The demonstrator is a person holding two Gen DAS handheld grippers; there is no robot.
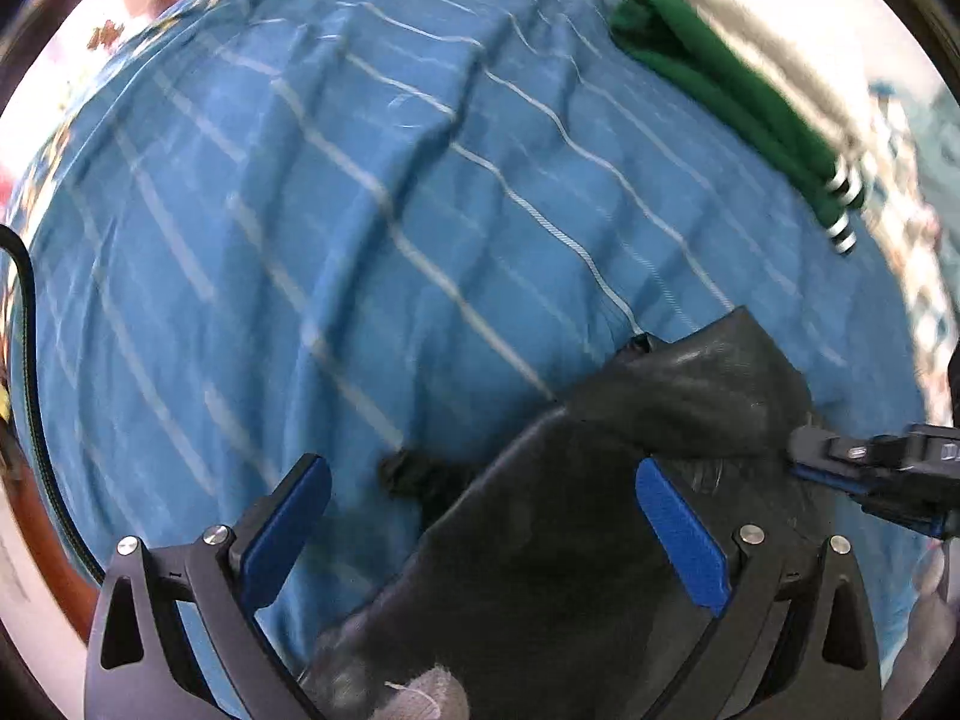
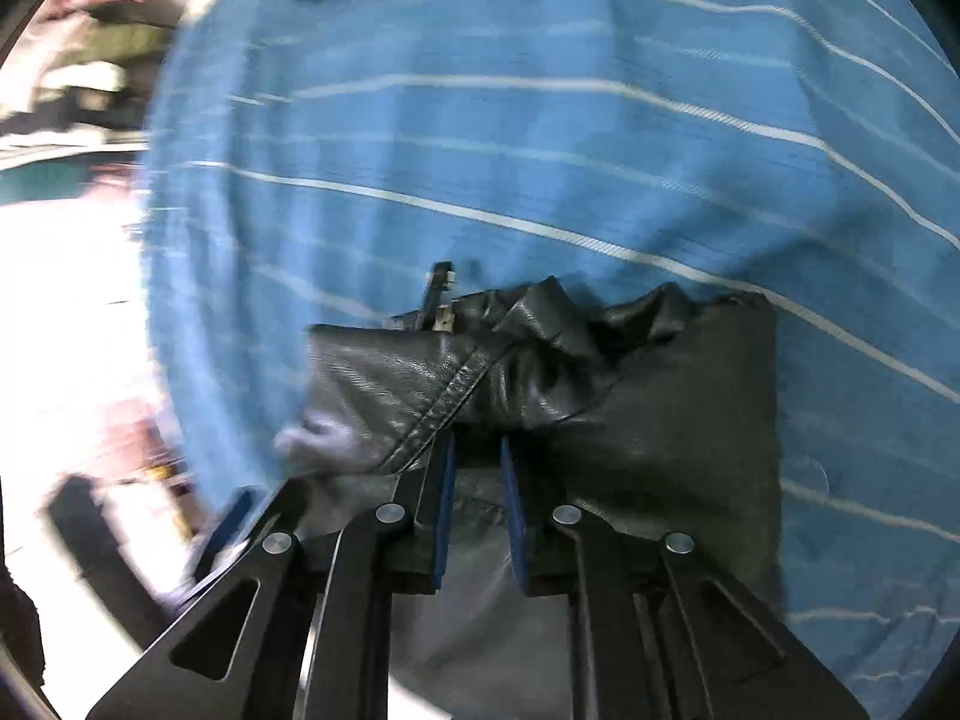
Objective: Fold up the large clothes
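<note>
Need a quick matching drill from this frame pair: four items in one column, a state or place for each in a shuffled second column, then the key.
Items
1. left gripper
2. right gripper
3. black leather garment
4. green folded cloth

States
A. lies on the blue bedsheet with thin white stripes, under both grippers
B. jaws nearly closed, pinching a leather fold
C. rests at the sheet's far edge, untouched
D. jaws wide apart, gripping nothing

Pairs: 1-D, 2-B, 3-A, 4-C
</note>
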